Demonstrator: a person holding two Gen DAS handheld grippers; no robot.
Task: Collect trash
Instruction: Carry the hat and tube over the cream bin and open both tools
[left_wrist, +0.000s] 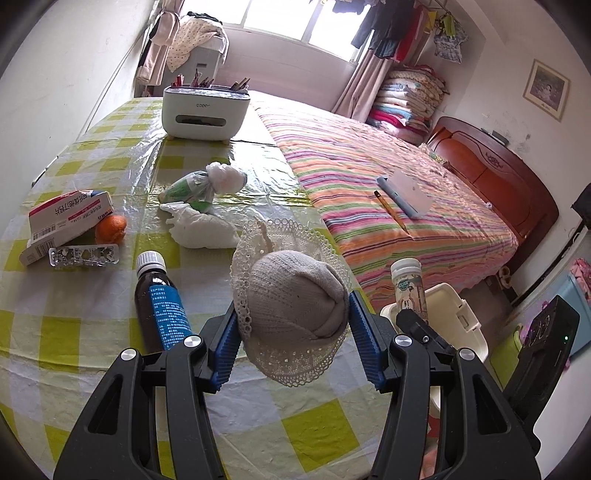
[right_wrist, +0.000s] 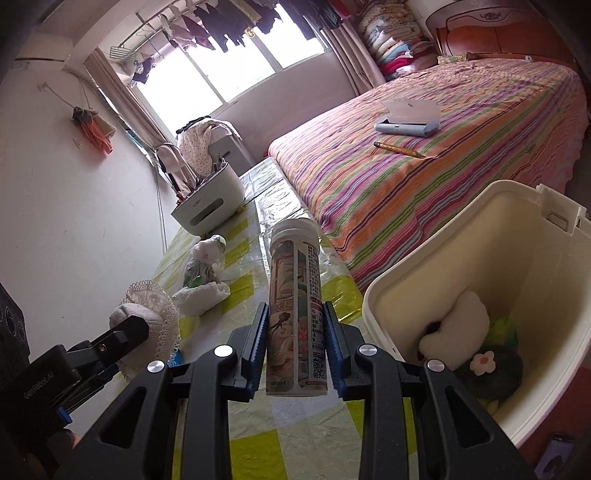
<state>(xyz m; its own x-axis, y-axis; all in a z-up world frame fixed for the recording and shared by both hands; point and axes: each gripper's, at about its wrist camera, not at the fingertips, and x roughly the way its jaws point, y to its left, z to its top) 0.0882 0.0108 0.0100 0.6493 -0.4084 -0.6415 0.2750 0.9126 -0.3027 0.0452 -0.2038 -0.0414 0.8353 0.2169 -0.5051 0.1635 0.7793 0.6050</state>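
The left wrist camera sits just behind its black gripper with blue pads (left_wrist: 293, 332). It looks down and across the yellow-and-white checked plastic tablecloth (left_wrist: 92, 369) toward the bright window. The right wrist camera rides behind its own gripper (right_wrist: 295, 343), tipped sideways, very close to the cream plastic bin (right_wrist: 461, 258). Both see the striped bed cover (left_wrist: 388, 177), and probably the same white pen-holder box (right_wrist: 207, 206).

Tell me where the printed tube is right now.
The printed tube stands clamped in the right hand-held gripper, over the checked table, just left of the open cream bin.
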